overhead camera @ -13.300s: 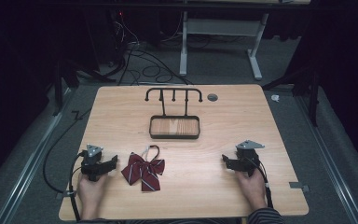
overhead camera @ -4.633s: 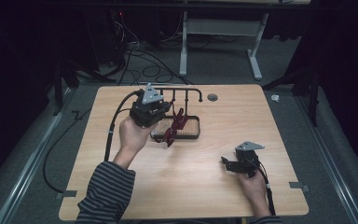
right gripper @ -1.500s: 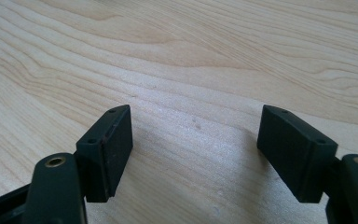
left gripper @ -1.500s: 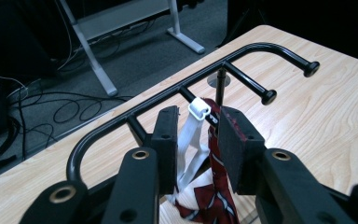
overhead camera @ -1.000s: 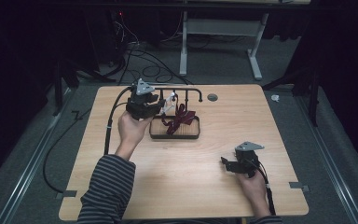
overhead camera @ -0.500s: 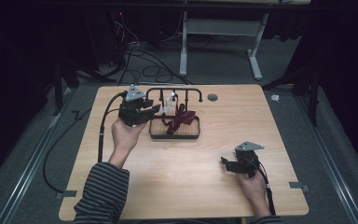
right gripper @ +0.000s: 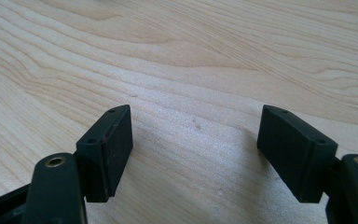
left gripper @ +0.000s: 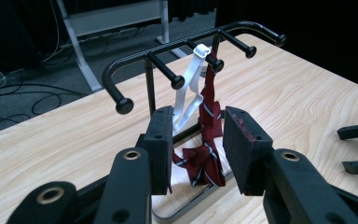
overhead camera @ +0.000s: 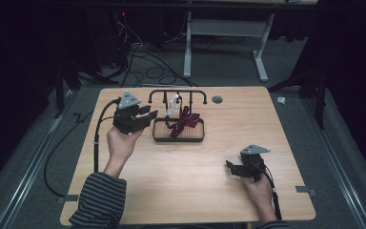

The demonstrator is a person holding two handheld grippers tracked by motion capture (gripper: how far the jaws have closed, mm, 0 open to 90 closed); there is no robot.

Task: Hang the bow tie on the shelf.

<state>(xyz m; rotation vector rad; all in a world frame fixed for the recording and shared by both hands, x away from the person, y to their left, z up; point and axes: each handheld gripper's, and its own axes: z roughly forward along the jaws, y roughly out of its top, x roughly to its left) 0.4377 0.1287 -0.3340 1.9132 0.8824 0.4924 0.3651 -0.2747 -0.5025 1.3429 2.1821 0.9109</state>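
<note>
A maroon striped bow tie (overhead camera: 184,122) hangs by its white strap (overhead camera: 173,103) from a peg of the black rack (overhead camera: 177,92), drooping into the rack's tray base (overhead camera: 158,138). My left gripper (overhead camera: 148,116) hovers just left of the rack, open and empty. In the left gripper view its jaws (left gripper: 198,144) stand apart, with the bow tie (left gripper: 209,121) and strap (left gripper: 189,86) hanging beyond them on the rack (left gripper: 135,58). My right gripper (overhead camera: 230,168) rests open on the table at the front right. In the right gripper view its jaws (right gripper: 193,140) frame bare wood.
The wooden table (overhead camera: 190,191) carries the rack at its back middle. A round cable hole (overhead camera: 217,99) lies right of the rack. A cable (overhead camera: 96,138) trails from the left gripper off the table's left edge. The right gripper's jaw tips (left gripper: 356,149) show far right in the left gripper view.
The left gripper has drawn back leftward and toward the person, away from the rack. The bow tie stays hanging on its peg. The right gripper has kept still.
</note>
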